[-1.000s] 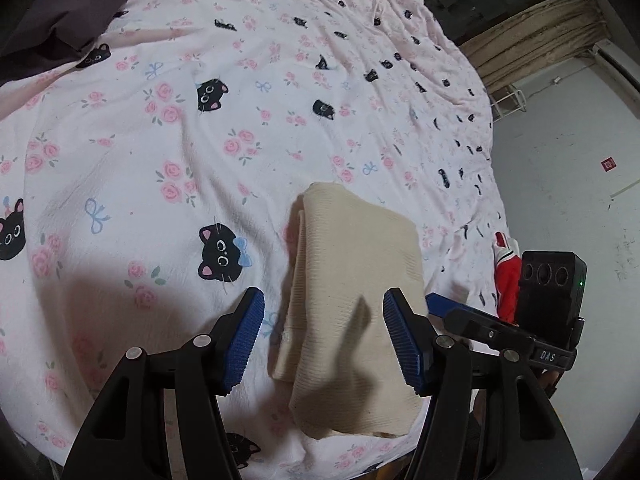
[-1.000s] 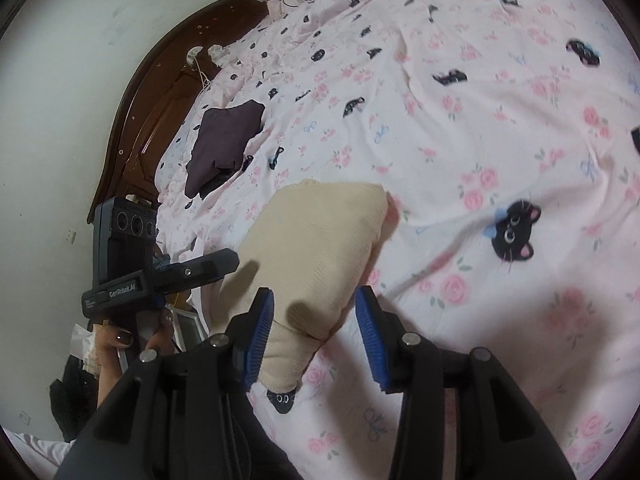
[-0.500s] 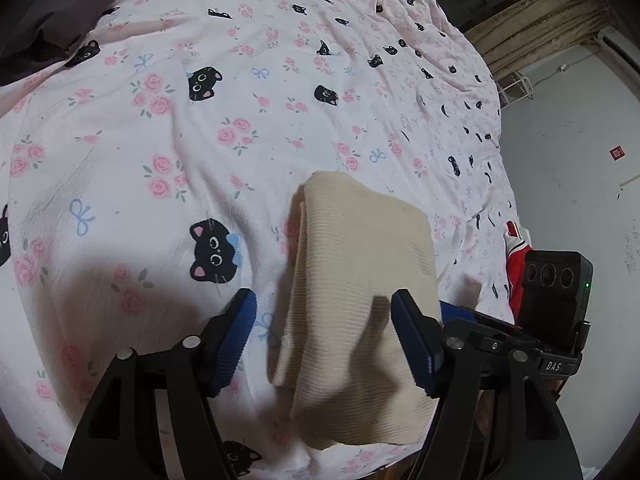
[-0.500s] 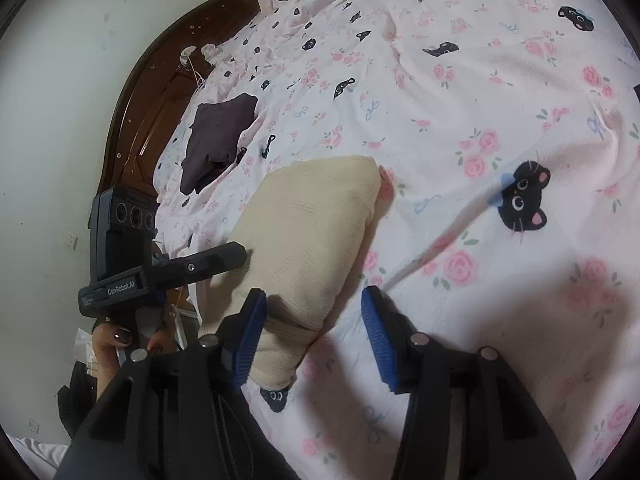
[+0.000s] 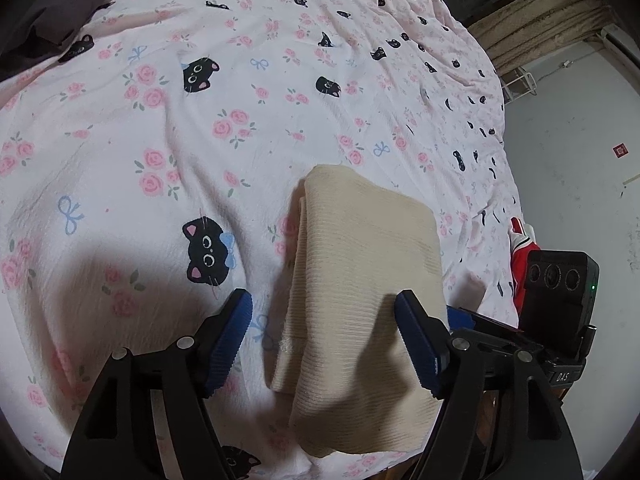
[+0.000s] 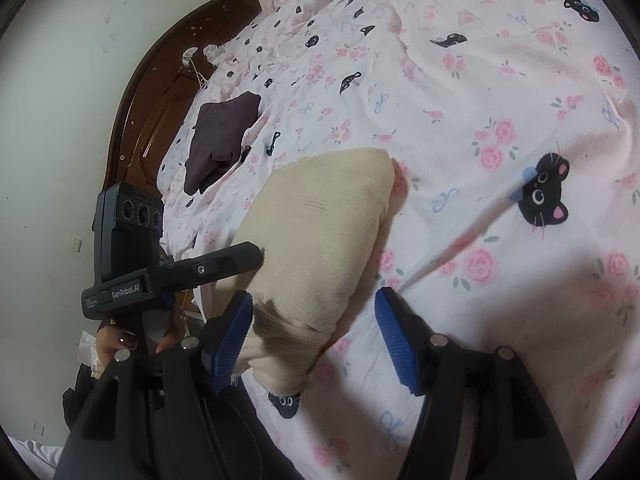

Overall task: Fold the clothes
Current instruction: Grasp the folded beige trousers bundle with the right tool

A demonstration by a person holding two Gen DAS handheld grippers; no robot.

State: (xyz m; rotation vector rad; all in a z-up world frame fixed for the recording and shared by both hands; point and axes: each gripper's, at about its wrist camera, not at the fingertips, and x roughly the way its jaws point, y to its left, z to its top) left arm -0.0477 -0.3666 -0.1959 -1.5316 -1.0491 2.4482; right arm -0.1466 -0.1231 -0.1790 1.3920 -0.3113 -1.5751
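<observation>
Hovering over a folded cream knit garment (image 5: 360, 280) on the pink cat-print bed sheet (image 5: 200, 140), we hold both grippers' blue-padded fingers (image 5: 230, 336) spread, empty.

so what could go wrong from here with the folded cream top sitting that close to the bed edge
The folded cream knit top lies at the near edge of the bed, its near end about level with that edge, so a nudge could slide it off. Both the left gripper and the right gripper are open just above it, so a finger could snag the knit and pull the fold open. The loose layered edge on one side could spread if dragged.
</observation>
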